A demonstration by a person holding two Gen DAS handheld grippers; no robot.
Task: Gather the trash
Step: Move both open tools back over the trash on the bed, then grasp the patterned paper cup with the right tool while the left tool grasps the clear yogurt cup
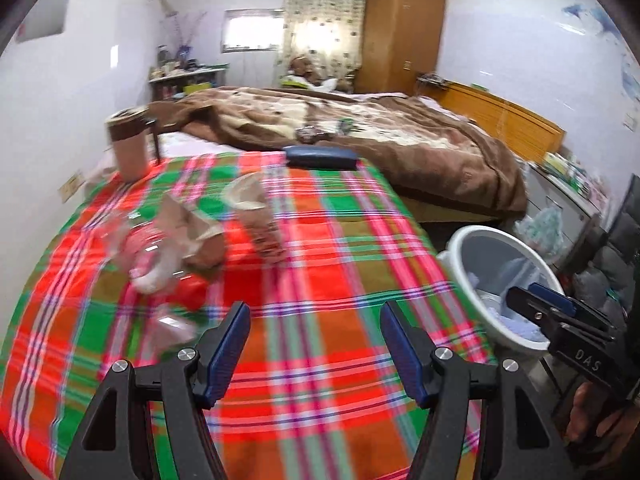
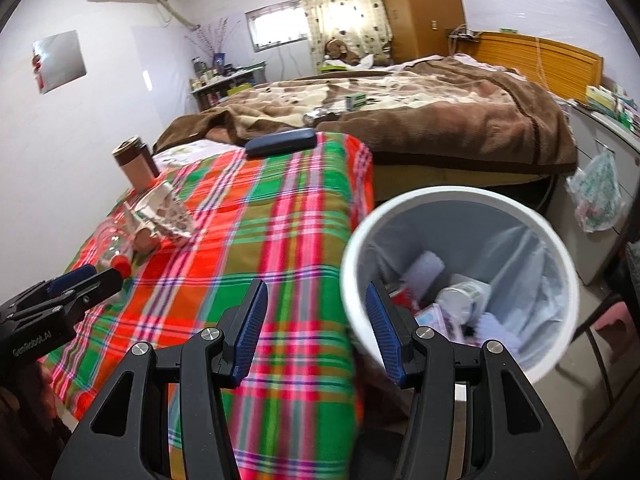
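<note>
Trash lies at the left of the plaid-covered table [image 1: 328,264]: a clear plastic bottle [image 1: 148,248] with a red cap [image 2: 120,266], a crumpled brown wrapper [image 1: 200,236] and a tipped paper cup [image 1: 256,208]. My left gripper [image 1: 315,320] stands open above the cloth, nearer than this trash, with nothing between its fingers. My right gripper [image 2: 316,300] is open and empty over the table's right edge, beside the white bin [image 2: 360,240]. The bin has a liner and holds several discarded items. Each gripper shows in the other's view: the right gripper [image 1: 524,300] and the left gripper [image 2: 92,280].
A brown-banded tumbler [image 1: 128,144] stands at the table's far left corner and a dark blue case [image 1: 320,157] lies at its far edge. Behind is a bed with a brown blanket [image 1: 400,128]. A cabinet with a hanging bag [image 2: 596,196] is to the right.
</note>
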